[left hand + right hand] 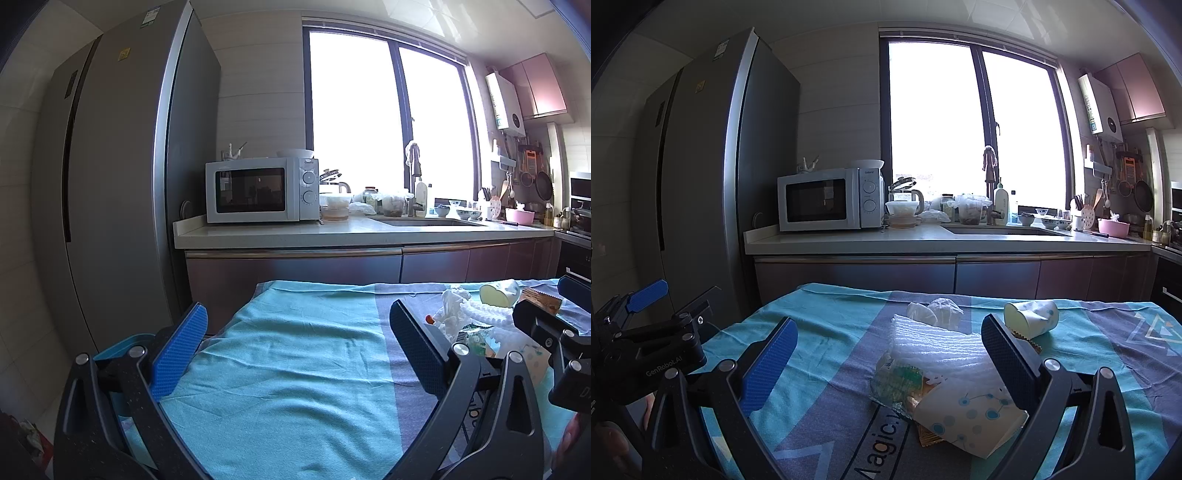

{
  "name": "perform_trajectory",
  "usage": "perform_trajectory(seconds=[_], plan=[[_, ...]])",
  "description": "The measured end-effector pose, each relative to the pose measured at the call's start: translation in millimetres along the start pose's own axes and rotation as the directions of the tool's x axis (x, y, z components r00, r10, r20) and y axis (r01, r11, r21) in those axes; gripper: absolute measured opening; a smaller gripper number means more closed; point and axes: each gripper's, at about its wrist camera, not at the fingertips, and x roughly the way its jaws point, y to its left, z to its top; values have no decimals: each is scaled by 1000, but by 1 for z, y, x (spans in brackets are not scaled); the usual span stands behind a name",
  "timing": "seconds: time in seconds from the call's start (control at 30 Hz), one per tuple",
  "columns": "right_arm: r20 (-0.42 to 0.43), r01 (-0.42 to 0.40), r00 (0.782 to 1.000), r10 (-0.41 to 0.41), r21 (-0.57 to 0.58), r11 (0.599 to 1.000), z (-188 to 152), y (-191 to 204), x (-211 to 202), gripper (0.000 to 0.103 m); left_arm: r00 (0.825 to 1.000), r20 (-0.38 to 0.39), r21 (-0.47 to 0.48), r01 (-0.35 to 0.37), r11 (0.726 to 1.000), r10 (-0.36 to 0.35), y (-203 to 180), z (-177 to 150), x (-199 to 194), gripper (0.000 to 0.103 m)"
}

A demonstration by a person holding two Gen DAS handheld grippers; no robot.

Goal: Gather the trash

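Trash lies on a table under a teal and grey cloth (827, 332). In the right wrist view a paper cup with blue dots (967, 417) lies on its side between my fingers, over a green snack wrapper (897, 380) and white foam sheet (938, 343). Crumpled tissues (942, 310) and a second tipped paper cup (1030, 317) lie farther back. My right gripper (886, 362) is open above the pile, holding nothing. My left gripper (295, 347) is open and empty over bare cloth, left of the same pile (476, 321).
A blue bin (125, 343) edge shows at the table's left, behind my left finger. Beyond the table stands a kitchen counter (923, 240) with a microwave (827, 199) and sink, and a tall grey fridge (110, 184) at left.
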Motion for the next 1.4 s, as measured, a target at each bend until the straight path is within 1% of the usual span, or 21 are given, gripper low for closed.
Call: perform_trajectory(seconds=[0.63,0.8,0.97,1.03,1.13,1.2,1.27,1.3,1.33,1.37,1.4], plan=[[-4,-3,1000,3,7,1000,2,-4,0,96,1000,-5,0,14,1000,-14,-3,0,0,97],[-11,8,1000,-8,10,1000,2,-9,0,96,999,-24,13,49,999,-48,-10,-1,2,97],[-13,52,999,-52,26,998,0,-27,-3,96,986,-82,26,149,989,-146,-25,-1,12,97],[-29,80,996,-78,42,996,-1,-40,-1,96,972,-112,29,211,977,-207,-34,1,18,97],[-68,115,992,-111,65,991,-4,-59,6,96,942,-161,34,303,952,-294,-51,2,30,97],[-100,127,988,-119,80,989,-4,-71,13,92,911,-192,24,376,926,-365,-63,3,38,97],[-129,137,984,-124,97,986,-6,-83,18,86,883,-214,11,430,903,-418,-74,6,45,97],[-143,137,982,-122,104,985,-6,-88,21,85,870,-222,9,453,891,-440,-80,6,47,97],[-159,138,980,-120,110,984,-7,-93,24,81,858,-231,6,474,881,-460,-86,7,51,97],[-172,137,978,-116,117,984,-9,-97,27,75,839,-243,-1,501,866,-486,-92,7,53,97],[-186,132,977,-108,125,983,-10,-101,29,72,822,-256,-11,524,852,-509,-97,7,57,97]])
